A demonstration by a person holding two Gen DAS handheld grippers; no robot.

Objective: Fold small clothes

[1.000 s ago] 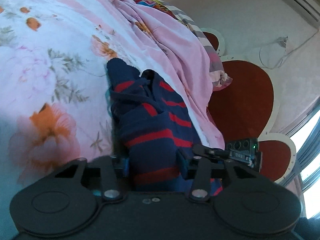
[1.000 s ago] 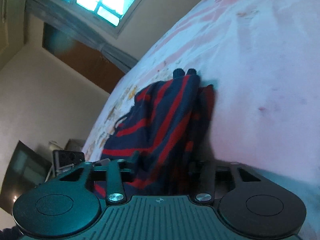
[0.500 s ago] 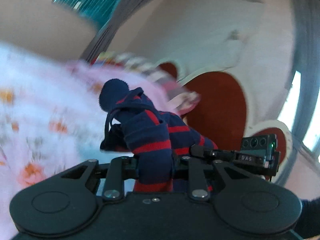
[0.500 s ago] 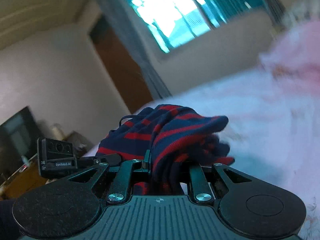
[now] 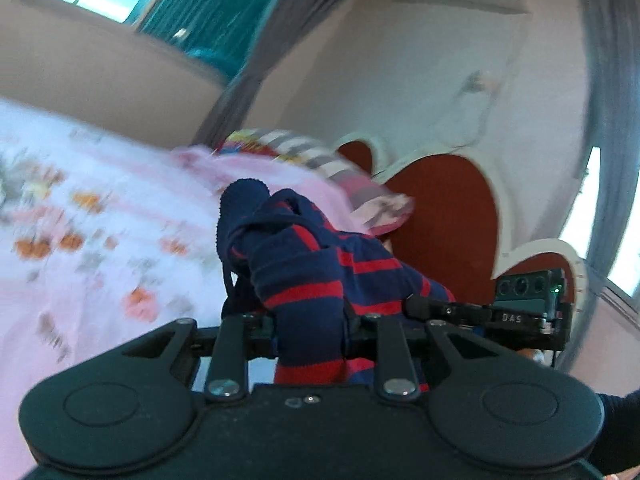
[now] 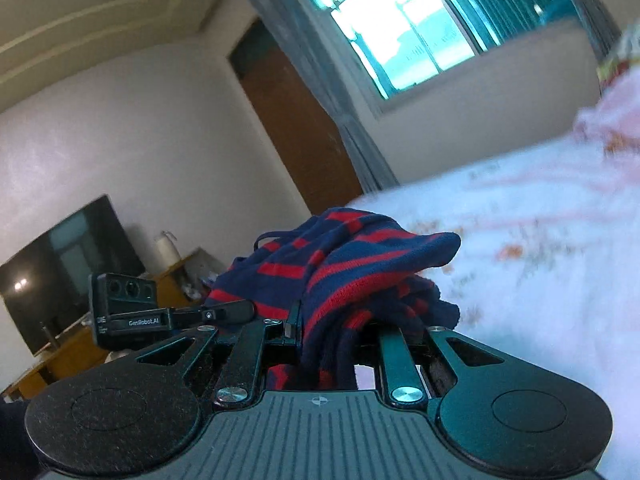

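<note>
1. Between our two pairs of tongs hangs one small garment: the left tongs (image 5: 310,330) are closed to a narrow gap on a thick bunch of the striped knit garment (image 5: 304,276), and the right tongs (image 6: 326,340) are closed the same way on another bunch of it (image 6: 340,264).

2. We hold the garment lifted, above the bed (image 5: 92,216) with its pink flowered sheet, and not lying flat on it. One dark rounded end stands up beyond the left tongs.

3. First risk: each pair of tongs grips a crumpled wad, not a clean edge. If we lay it down like this, we judge the fold will come out crooked or lumpy.

4. Second risk: the knit is soft and thick. If we pull our hands apart too strongly to stretch it, some layers may slide out of one grip and that side will drop.

5. Third risk: a thin dark cord (image 5: 229,276) hangs loose from the garment near the left tongs. It could catch on the linkage or be trapped inside the fold.

6. Fourth risk: the loose pink blanket (image 5: 280,172) and pillows lie heaped near the red headboard (image 5: 448,216). If we swing the garment that way, it may land on the heap, where no flat fold is possible.
</note>
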